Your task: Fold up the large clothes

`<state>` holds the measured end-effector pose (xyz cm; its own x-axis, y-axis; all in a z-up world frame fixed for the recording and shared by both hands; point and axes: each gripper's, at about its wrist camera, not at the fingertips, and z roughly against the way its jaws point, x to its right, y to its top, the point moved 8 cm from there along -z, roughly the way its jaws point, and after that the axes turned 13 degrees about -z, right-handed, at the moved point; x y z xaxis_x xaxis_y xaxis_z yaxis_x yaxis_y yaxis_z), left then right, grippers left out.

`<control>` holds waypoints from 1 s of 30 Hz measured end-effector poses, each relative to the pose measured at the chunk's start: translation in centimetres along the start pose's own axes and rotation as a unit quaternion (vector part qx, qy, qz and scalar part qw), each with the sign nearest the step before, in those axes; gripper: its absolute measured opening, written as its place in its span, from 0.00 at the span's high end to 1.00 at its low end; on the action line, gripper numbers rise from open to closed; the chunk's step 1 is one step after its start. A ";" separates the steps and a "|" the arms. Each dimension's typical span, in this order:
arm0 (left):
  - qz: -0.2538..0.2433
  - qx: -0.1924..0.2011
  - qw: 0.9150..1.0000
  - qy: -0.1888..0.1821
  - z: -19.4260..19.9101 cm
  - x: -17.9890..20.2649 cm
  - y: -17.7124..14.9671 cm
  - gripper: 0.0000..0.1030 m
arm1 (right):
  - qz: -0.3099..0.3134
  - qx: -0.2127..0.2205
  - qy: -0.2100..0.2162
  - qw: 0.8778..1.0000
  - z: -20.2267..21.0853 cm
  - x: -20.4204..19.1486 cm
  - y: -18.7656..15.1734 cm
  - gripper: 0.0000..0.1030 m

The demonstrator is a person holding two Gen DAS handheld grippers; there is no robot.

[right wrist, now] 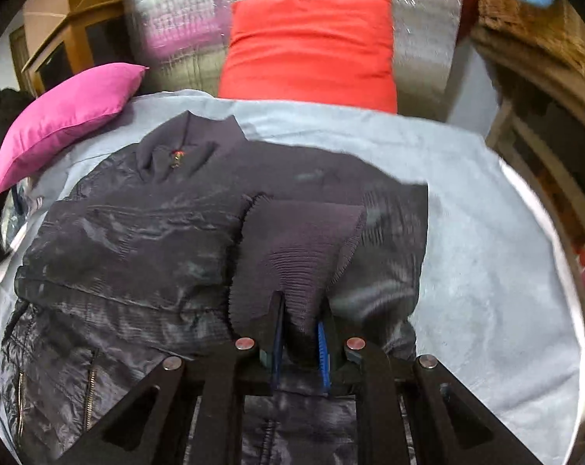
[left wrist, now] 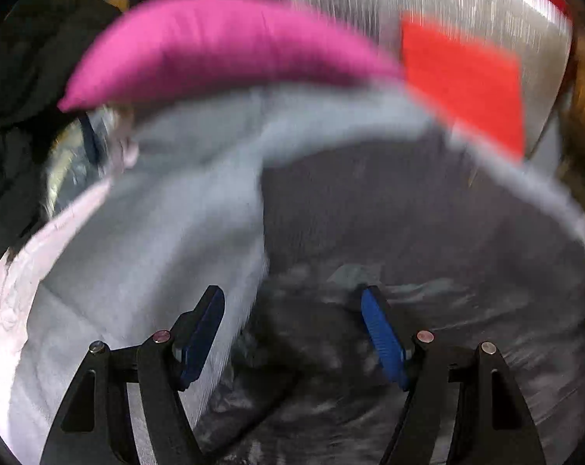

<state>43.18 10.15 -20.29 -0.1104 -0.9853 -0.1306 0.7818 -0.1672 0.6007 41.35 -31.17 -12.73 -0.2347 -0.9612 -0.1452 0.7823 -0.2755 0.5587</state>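
Currently, the ribbed cuff (right wrist: 292, 248) of the dark jacket (right wrist: 137, 240), mid-bed on the grey sheet (right wrist: 486, 252), is being clamped by the right gripper (right wrist: 301, 343); left gripper (left wrist: 292, 333) jaws are being held wide, empty. Sleeve is best being laid flat.

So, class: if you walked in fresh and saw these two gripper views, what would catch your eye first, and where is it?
First, the red cushion propped against the silver backing at the far edge, with the pink cushion to its left. Then the dark jacket spread across the pale grey sheet, its ribbed cuff pinched in the right gripper. The left gripper hangs above the jacket with jaws wide apart, that view blurred.
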 end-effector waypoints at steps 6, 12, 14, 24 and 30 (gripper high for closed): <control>-0.008 0.022 0.999 0.026 1.6 -0.6 0.3 0.27 | -0.030 -0.036 0.033 0.998 -1.4 1.0 -0.8 0.84; 0.000 0.108 0.994 0.003 6.0 1.1 4.1 0.27 | -0.078 -0.028 0.099 0.992 1.6 1.2 1.7 0.84; -0.019 0.116 0.993 -0.010 6.1 3.3 4.8 0.27 | -0.083 -0.038 0.115 0.989 1.9 1.4 2.0 0.83; -0.081 0.051 0.995 0.019 -0.7 6.8 2.1 0.25 | -0.198 -0.047 0.202 0.958 1.5 5.4 2.5 0.22; -0.086 0.060 0.994 0.030 -0.9 7.1 1.8 0.23 | -0.144 -0.101 0.134 0.975 -3.2 3.1 2.8 0.49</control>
<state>44.36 2.93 -20.88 -0.1954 -0.9387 -0.2841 0.6758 -0.3388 0.6546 44.62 -34.97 -14.21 -0.3234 -0.8057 -0.4963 0.8103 -0.5066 0.2944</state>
